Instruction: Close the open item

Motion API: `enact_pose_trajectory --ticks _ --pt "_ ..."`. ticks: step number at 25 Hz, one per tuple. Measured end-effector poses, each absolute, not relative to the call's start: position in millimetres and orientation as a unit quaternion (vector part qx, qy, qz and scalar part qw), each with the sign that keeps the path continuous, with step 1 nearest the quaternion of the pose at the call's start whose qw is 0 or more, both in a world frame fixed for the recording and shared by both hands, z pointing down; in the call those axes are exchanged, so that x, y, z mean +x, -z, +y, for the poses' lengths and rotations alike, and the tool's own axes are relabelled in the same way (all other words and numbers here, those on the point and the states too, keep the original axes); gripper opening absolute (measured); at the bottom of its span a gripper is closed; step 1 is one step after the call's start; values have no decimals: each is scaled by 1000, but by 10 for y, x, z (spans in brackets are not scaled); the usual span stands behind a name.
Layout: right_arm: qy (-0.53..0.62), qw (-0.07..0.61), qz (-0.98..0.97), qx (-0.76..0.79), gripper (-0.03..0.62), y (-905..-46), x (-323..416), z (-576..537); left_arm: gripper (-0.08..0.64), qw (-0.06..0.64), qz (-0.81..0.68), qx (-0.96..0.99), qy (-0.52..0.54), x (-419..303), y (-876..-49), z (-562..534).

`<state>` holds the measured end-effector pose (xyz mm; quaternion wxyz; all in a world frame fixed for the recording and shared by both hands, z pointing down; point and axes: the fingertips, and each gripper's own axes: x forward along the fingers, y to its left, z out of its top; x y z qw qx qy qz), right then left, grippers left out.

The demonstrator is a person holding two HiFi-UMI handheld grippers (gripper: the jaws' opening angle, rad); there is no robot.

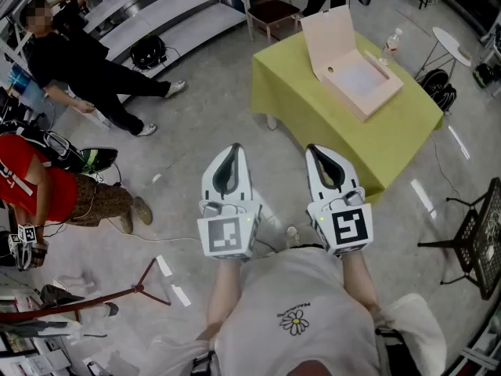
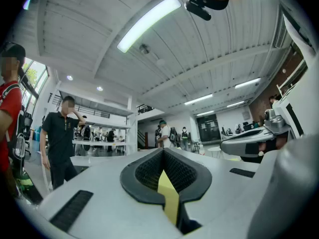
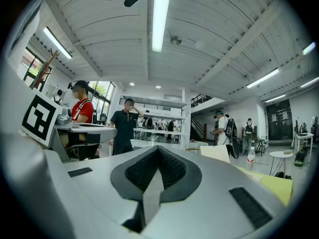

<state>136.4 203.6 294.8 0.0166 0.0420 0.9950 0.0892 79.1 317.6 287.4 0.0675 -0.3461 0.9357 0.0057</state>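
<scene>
Two grippers, the left gripper (image 1: 231,152) and the right gripper (image 1: 318,153), are held side by side at the person's waist. Each has its jaws drawn together with nothing between them.

The worktop (image 1: 313,112), under a yellow-green cloth, stands ahead of both grippers and off to the right gripper's side, well apart from either. Bare floor lies between, so nothing blocks the approach. The near corner of the cloth hangs loose, and a gripper dragged across it could probably pull the cloth and shift everything on it.

The open box (image 1: 358,83), pale pink, rests toward the far side of the worktop. Its lid (image 1: 329,36) stands up from the edge farther from the right gripper. Risks as judged:
- A push low on the lid may slide the light box toward the edge instead of folding the lid.
- A fast push may make the lid slam or spring back.
- Closed jaws offer only a narrow tip, which could slip off the panel.

The water bottle (image 1: 391,47) stands beyond the box, near the far edge, and a sliding box could topple it.

Surroundings: a seated person in black (image 1: 78,65) and a person in red (image 1: 39,186) are far out on the left gripper's side. A black metal chair (image 1: 477,241) is out on the right gripper's side. A round side table (image 1: 452,44) and a backpack (image 1: 436,86) lie past the worktop. None stands in the way.
</scene>
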Motion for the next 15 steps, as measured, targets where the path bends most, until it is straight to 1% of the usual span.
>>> enact_pose_trajectory --ticks 6,10,15 --pt "-91 11 995 42 11 -2977 1389 1957 14 59 938 -340 19 782 -2918 3156" --pt "-92 11 995 41 11 -2990 1380 1941 14 57 937 -345 2 758 -2966 3140" --pt "-63 -2 998 31 11 -3042 1359 1819 14 48 937 -346 -1 707 -2995 3091"
